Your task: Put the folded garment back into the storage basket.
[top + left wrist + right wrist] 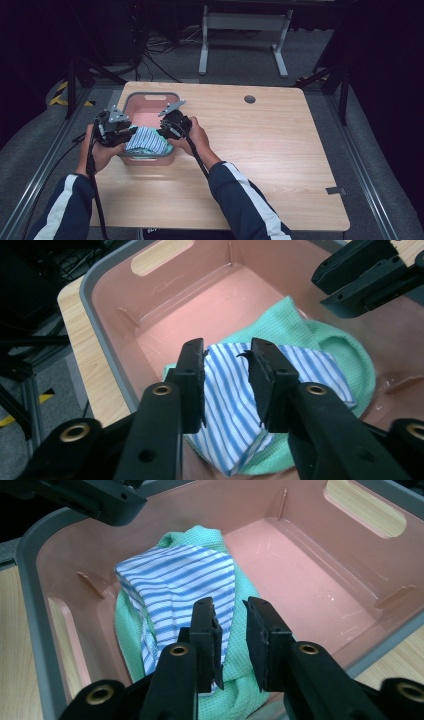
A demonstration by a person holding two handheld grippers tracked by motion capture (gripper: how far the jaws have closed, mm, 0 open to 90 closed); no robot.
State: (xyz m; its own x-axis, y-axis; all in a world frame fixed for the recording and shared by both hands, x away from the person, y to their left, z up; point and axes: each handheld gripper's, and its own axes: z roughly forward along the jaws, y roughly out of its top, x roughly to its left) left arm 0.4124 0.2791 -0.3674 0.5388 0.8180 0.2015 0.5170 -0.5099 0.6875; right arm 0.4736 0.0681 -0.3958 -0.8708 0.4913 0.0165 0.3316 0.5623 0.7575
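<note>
A pink bin with a grey rim point(150, 94) stands on the left part of the wooden table. In its near end a blue-and-white striped cloth point(146, 140) lies folded on a green cloth point(345, 350). My left gripper point(131, 131) hovers at the cloth's left side and my right gripper point(162, 131) at its right side, both over the bin. In the left gripper view the left gripper point(227, 352) is open above the striped cloth point(225, 390). In the right gripper view the right gripper point(229, 605) is open with a narrow gap, above the striped cloth point(175, 575) and green cloth point(127, 625).
The far half of the bin floor point(310, 580) is bare. The wooden table point(260, 150) stretches right of the bin, with a round cable hole point(250, 99) near its far edge. A white stand point(245, 22) and cables lie on the floor beyond.
</note>
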